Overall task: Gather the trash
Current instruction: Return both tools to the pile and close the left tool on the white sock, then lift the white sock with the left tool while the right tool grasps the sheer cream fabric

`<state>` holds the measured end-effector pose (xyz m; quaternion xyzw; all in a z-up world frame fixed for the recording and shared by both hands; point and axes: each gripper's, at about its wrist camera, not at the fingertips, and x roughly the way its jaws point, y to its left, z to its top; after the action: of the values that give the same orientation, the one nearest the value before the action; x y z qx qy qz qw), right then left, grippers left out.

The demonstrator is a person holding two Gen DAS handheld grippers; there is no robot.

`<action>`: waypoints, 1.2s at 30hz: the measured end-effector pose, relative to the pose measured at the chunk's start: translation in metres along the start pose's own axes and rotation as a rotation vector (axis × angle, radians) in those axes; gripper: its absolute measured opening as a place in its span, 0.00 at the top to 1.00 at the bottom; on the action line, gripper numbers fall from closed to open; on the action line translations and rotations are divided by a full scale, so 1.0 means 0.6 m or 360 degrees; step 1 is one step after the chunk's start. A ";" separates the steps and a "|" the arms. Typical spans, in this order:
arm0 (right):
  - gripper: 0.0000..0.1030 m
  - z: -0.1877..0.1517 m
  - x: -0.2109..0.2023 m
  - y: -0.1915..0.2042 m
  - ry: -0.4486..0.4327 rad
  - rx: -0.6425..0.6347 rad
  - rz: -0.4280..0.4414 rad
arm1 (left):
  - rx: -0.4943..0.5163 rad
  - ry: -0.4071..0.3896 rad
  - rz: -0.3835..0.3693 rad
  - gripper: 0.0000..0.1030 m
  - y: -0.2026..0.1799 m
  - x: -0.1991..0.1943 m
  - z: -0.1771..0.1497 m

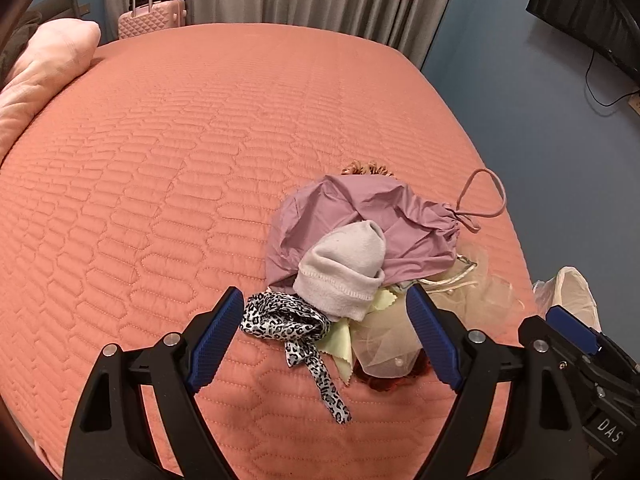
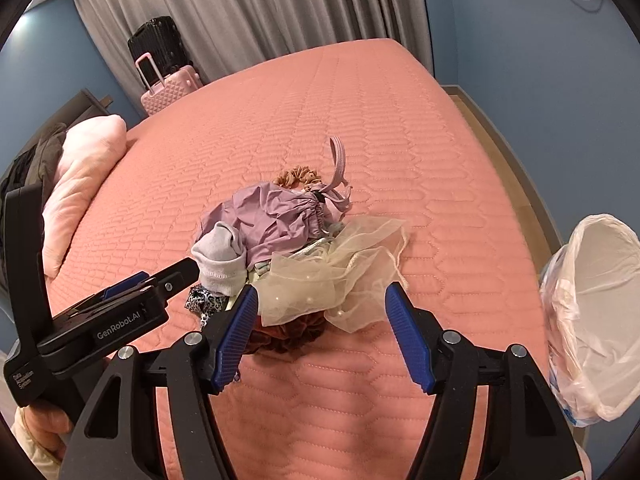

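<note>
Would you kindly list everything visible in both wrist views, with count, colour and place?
bed: one, salmon quilted cover, fills the view
pillow: one, pale pink, far left
drawstring bag: one, mauve, top of pile
sock: one, grey-white, on the bag
leopard-print cloth: one, black and white, pile's near left
tulle: one, cream, pile's right
bin bag: one, whitish, right of bed
suitcases: two, pink and black, by curtain
left gripper: open, nothing held
right gripper: open, nothing held
</note>
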<state>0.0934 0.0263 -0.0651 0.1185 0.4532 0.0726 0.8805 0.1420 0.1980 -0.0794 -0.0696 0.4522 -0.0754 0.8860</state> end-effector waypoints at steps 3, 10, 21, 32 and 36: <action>0.37 0.006 0.028 0.001 0.0025 0.0015 0.0008 | 0.0014 0.0023 -0.0015 0.23 0.002 0.021 0.010; 0.48 0.005 0.077 -0.006 0.0102 0.0036 -0.0008 | 0.0034 0.0085 -0.0071 0.40 -0.005 0.065 0.025; 0.94 0.001 0.044 -0.003 0.0066 -0.0051 0.0011 | 0.0066 0.0071 -0.0114 0.74 -0.020 0.048 0.026; 0.94 0.075 -0.150 0.000 -0.0310 -0.0070 0.0073 | 0.0145 -0.0203 -0.0237 0.75 -0.085 -0.092 0.062; 0.94 0.102 -0.227 -0.005 -0.0443 -0.0083 0.0062 | 0.0193 -0.0293 -0.0283 0.75 -0.122 -0.141 0.077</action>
<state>0.0645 -0.0171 0.0746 0.1134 0.3223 0.0842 0.9360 0.1251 0.1456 0.0285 -0.0625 0.3558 -0.1741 0.9161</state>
